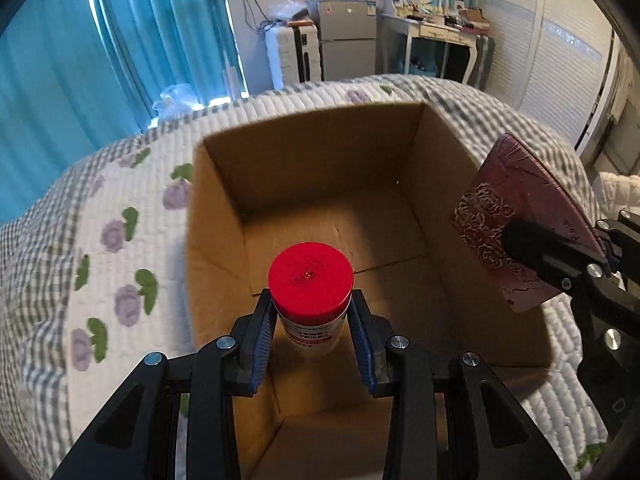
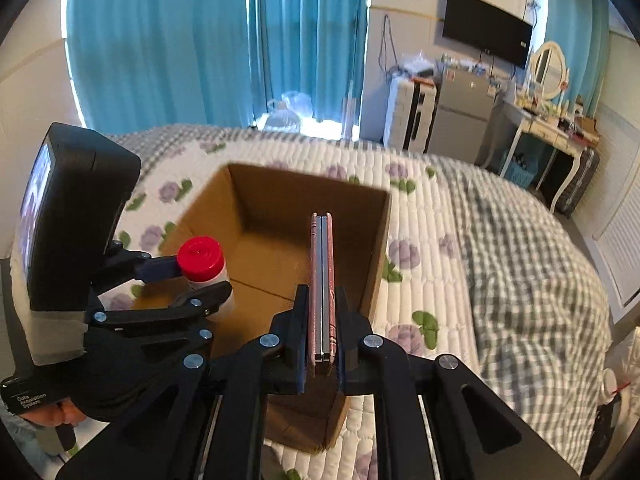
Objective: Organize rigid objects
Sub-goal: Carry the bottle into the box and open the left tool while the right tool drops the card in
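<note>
The label on the bottle (image 1: 310, 330) is too small and blurred to read, and the fingers (image 1: 262, 344) of the left gripper (image 1: 312, 336) cover both its sides. Its bottom is not visible. In the right wrist view the case (image 2: 322, 280) shows only its thin edge, so its faces are hidden there; its lower end sits between the pads (image 2: 298, 340) of the right gripper (image 2: 322, 344). The near wall of the box (image 1: 304, 168) is covered by the left gripper in the left wrist view. On the desk (image 2: 560, 136) the small things cannot be told apart. The bed (image 2: 520, 260) is cut off at the right and bottom edges.
</note>
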A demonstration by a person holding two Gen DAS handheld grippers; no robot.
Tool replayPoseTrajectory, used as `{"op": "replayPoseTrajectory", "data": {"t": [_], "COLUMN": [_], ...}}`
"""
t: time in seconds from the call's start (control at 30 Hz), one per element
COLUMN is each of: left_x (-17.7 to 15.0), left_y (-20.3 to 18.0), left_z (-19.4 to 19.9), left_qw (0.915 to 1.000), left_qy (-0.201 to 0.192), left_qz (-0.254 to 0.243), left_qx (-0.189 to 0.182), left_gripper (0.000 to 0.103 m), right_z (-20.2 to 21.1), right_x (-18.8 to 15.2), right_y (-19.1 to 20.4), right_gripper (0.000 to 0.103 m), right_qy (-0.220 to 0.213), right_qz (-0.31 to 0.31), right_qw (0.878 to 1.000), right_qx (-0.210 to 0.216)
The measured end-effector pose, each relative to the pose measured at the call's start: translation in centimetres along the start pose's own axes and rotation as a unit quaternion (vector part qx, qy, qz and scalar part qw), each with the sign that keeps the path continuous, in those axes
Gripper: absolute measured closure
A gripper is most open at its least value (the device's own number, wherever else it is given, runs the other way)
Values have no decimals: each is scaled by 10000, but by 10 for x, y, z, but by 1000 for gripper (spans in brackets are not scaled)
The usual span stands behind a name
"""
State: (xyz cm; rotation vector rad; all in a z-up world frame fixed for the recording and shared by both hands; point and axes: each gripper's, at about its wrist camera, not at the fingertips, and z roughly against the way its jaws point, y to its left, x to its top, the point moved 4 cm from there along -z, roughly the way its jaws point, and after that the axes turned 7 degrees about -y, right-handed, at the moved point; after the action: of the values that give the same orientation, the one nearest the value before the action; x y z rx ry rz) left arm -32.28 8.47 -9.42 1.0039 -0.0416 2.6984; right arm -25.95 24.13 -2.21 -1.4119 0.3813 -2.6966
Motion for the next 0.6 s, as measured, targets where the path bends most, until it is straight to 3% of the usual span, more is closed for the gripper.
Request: {"op": "replayPoseTrajectory", "data": {"t": [0.2, 0.3, 0.33, 0.6], "left_x": [0, 4, 6, 6], "left_y": [1, 4, 5, 19], "left_z": [-9, 3, 6, 58], "left_qw": [9999, 9994, 9992, 9972], "left_qy": [-61, -338, -394, -732], "left_qz": [42, 61, 62, 132], "left_qx": [-76, 16, 32, 110], "left_gripper": [62, 43, 41, 41], "right_z": [-24, -30, -33, -23], "right_x": [-17, -19, -16, -10], "right_y": [-7, -7, -8, -11], "right_gripper": [94, 94, 94, 93], "right_qy": [184, 229, 240, 160], "right_qz": [-60, -90, -116, -210], "right_qw": [9998, 9997, 9996, 9996], "right_qx": [50, 72, 75, -49]}}
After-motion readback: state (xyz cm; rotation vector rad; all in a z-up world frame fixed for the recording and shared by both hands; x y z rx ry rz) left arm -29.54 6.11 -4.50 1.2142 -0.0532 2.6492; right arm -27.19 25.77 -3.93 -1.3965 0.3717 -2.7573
